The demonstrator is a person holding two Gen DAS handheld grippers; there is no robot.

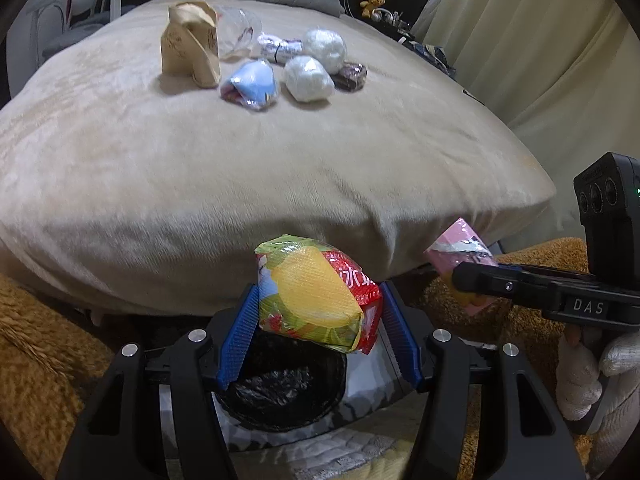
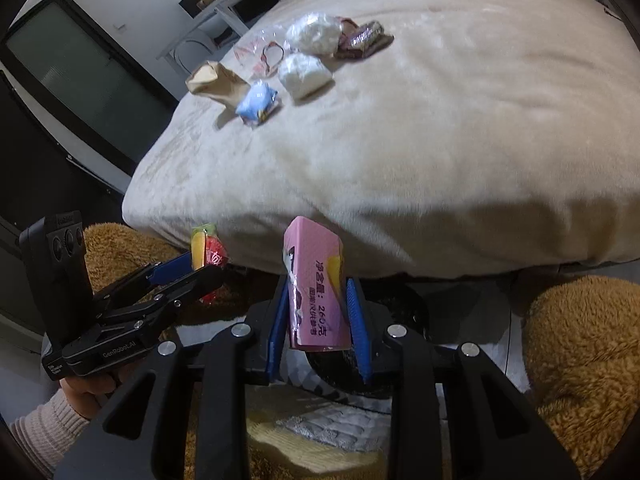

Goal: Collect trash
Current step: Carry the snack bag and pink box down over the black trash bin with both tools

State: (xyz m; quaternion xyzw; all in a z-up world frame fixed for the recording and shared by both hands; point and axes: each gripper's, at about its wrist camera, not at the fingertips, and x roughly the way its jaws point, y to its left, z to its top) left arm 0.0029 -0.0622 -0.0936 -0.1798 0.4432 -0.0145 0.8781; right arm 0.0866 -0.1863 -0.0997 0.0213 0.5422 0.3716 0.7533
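Snack packet between left gripper fingers, lined bin directly below fingertips. Carton between right gripper fingers, same bin under them. Beyond both fingertips: bed, litter cluster on it far ahead, paper bag at cluster's left. Right gripper right of left fingers. Rug flanks bin.

Dim, soft light (fisheye-warped edges)

Open bin mouth below bed edge
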